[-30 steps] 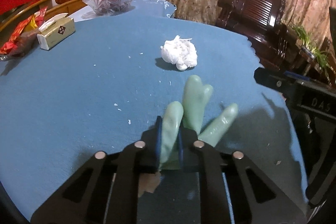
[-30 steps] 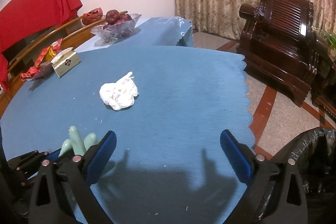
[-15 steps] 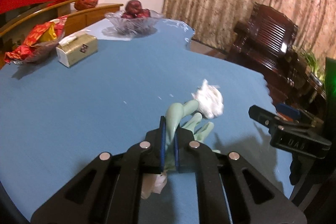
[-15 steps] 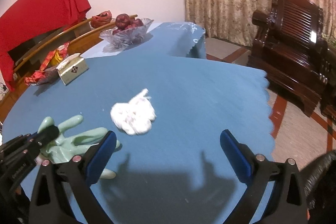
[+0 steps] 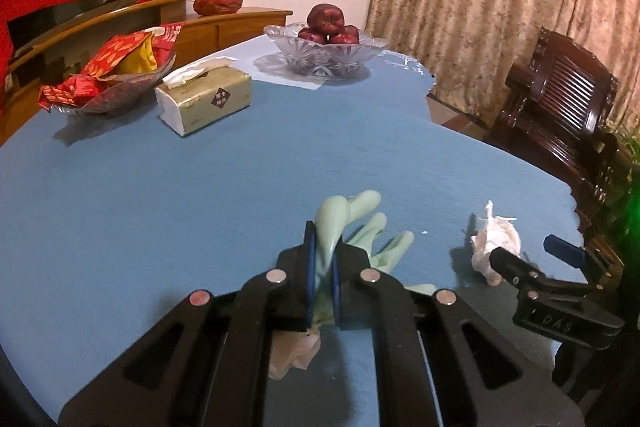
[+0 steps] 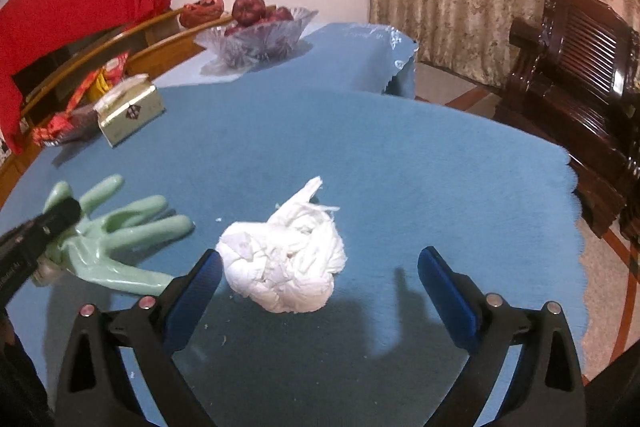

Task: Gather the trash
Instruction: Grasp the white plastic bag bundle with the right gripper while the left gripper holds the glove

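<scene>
The left gripper (image 5: 322,267) is clamped tight on one finger of a pale green rubber glove (image 6: 116,227), whose other fingers splay out over the blue-clothed surface (image 5: 160,195). The glove appears lifted at the clamped finger; whether the rest touches the cloth is hard to tell. The right gripper (image 6: 320,273) stands wide apart, holding nothing, its blue pads either side of a crumpled white tissue wad (image 6: 286,263) that lies on the cloth just ahead, near the glove. Farther back on the surface sit a gold tissue box (image 5: 204,99), a glass dish of red snack packets (image 5: 108,79) and a cut-glass bowl of dark red apples (image 5: 328,47). A dark wooden armchair (image 6: 576,75) stands beyond the surface's scalloped edge
</scene>
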Action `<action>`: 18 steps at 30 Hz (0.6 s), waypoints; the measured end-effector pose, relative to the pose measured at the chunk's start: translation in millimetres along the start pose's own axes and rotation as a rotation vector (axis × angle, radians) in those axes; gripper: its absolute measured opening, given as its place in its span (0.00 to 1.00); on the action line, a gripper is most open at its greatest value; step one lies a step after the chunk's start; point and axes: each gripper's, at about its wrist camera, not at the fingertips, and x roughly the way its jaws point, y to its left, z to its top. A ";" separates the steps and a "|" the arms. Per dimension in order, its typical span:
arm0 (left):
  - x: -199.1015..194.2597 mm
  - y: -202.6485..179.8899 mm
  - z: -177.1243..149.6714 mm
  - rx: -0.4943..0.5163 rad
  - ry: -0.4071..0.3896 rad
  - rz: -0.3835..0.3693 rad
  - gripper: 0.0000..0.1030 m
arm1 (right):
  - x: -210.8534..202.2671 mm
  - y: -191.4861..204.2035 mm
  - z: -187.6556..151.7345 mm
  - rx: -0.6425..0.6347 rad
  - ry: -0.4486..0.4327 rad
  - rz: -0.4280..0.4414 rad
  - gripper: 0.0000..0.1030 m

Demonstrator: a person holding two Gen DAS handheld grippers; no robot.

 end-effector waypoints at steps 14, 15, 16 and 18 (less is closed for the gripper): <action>9.6 3.7 -8.4 0.015 0.029 0.000 0.06 | 17.4 18.6 -3.4 -0.051 0.092 0.051 0.62; 9.2 3.9 -8.4 0.016 0.030 -0.001 0.06 | 16.1 19.8 -3.3 -0.054 0.093 0.071 0.50; 8.2 3.6 -8.6 0.019 0.031 -0.002 0.06 | 14.2 22.2 -3.4 -0.058 0.098 0.103 0.38; 5.0 2.0 -8.6 0.026 0.030 -0.006 0.06 | 11.6 26.3 -3.2 -0.067 0.097 0.115 0.32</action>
